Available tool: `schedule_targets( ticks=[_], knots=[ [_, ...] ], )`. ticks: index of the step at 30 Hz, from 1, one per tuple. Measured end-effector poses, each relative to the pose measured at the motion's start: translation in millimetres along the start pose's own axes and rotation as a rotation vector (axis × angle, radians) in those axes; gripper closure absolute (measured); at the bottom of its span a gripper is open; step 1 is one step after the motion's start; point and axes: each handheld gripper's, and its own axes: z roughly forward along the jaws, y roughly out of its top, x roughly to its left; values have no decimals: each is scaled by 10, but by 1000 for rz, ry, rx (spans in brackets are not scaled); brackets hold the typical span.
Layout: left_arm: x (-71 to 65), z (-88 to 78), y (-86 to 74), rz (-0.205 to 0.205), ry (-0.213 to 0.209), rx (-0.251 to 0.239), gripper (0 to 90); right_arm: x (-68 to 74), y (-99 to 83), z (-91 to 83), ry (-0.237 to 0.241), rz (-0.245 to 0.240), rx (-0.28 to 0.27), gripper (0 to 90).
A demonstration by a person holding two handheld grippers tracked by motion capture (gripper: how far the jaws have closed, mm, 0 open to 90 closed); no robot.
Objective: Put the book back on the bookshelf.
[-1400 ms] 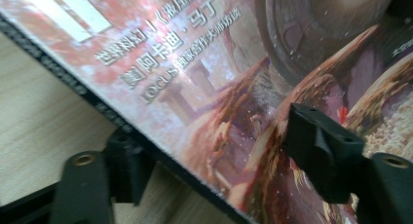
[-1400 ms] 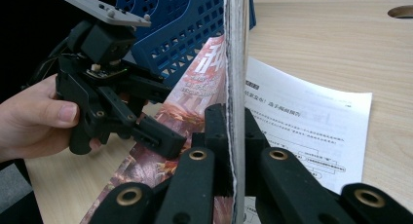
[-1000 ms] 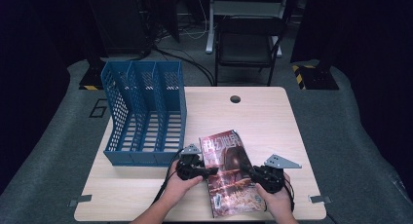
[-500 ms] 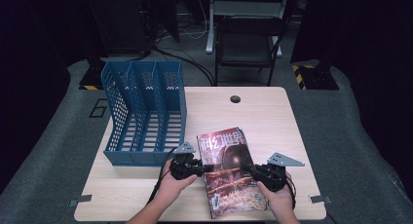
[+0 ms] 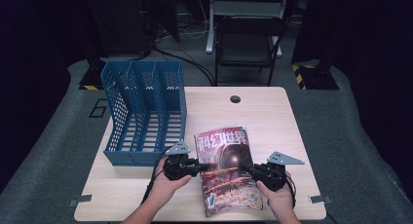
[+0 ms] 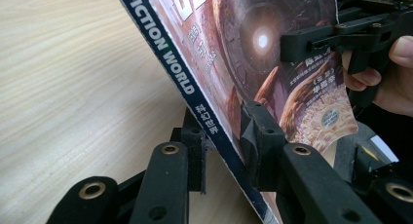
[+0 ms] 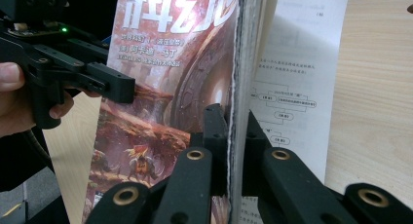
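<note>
The thin, floppy glossy-covered science-fiction magazine (image 5: 228,170), right of the blue plastic mesh file rack (image 5: 143,112), is clamped at its spine by the left gripper (image 5: 204,166), whose jaws have just been closing, and at its page edge by the right gripper (image 5: 246,168); being light and limp, it is best gripped at both edges.

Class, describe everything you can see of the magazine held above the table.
The magazine is a glossy paperback with a reddish-brown science-fiction cover, white Chinese title characters and a dark blue spine reading FICTION WORLD. It is closed, tilted, and raised off the wooden table, just right of the blue file rack. The left gripper has just been closing on its spine edge; the right gripper clamps the opposite page edge. The back cover shows printed diagrams.
</note>
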Motion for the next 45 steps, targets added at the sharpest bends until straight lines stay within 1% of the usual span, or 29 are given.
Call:
schedule_targets(
  ticks=[1,2,5,6,7,8,9,10,13,16,18,19,22,23,24,25,26,28,29,30,34,35,36,37,38,39,40,41,45],
  knots=[
    [-16,-13,2,-9,-1,-1,733,4,2,4,3,-1,1,862],
    [-15,-32,7,5,1,0,735,8,3,8,5,-1,1,861],
    [-37,-87,19,21,6,-11,747,31,14,10,0,-16,8,859],
    [-48,-100,25,19,5,-14,752,38,16,13,1,-19,7,859],
    [-50,-122,38,36,12,-15,756,44,20,12,-3,-21,8,858],
    [-63,-147,50,36,9,-20,761,45,24,11,-3,-28,8,857],
    [-63,-165,61,46,9,-23,769,52,29,9,0,-28,3,857],
    [-74,-185,73,44,8,-30,776,55,31,5,-5,-33,-1,856],
    [-91,-251,113,68,4,-41,795,80,49,-8,-9,-46,-13,856],
    [-120,-306,144,82,11,-58,810,103,71,-9,-4,-56,-28,857],
    [-136,-340,163,100,25,-70,819,119,88,-10,-7,-69,-33,859],
    [-150,-352,168,99,26,-75,822,125,98,-9,-9,-76,-35,860],
    [-184,-385,186,165,68,-58,823,164,121,-8,-29,-104,-46,862],
    [-189,-392,188,175,76,-57,824,187,128,-7,-43,-120,-50,863],
    [-185,-404,187,166,74,-64,825,210,136,-4,-57,-135,-52,864],
    [-185,-404,187,166,74,-64,827,210,136,-4,-57,-135,-52,864],
    [-184,-409,187,156,72,-72,827,233,154,-5,-71,-157,-61,865],
    [-182,-429,192,154,67,-77,831,248,172,-7,-75,-166,-67,866],
    [-179,-433,194,160,69,-78,833,257,180,-12,-74,-169,-68,866],
    [-186,-434,194,152,67,-82,834,256,185,-11,-77,-177,-69,866],
    [-209,-445,199,166,70,-93,834,272,204,-23,-84,-181,-77,867],
    [-213,-451,201,166,69,-91,834,272,210,-24,-87,-190,-81,867],
    [-212,-448,198,173,76,-97,834,277,215,-26,-89,-193,-83,866],
    [-210,-443,192,169,76,-99,834,277,216,-24,-89,-198,-84,866],
    [-196,-445,189,180,85,-96,834,277,217,-19,-87,-201,-83,865],
    [-197,-432,175,164,82,-99,834,276,216,-15,-91,-204,-79,865],
    [-185,-435,170,171,89,-93,833,283,209,-5,-92,-197,-80,864],
    [-177,-437,167,176,91,-88,833,280,206,-2,-90,-203,-76,864],
    [-186,-431,151,169,92,-96,833,278,196,6,-87,-214,-77,862]
  ],
)
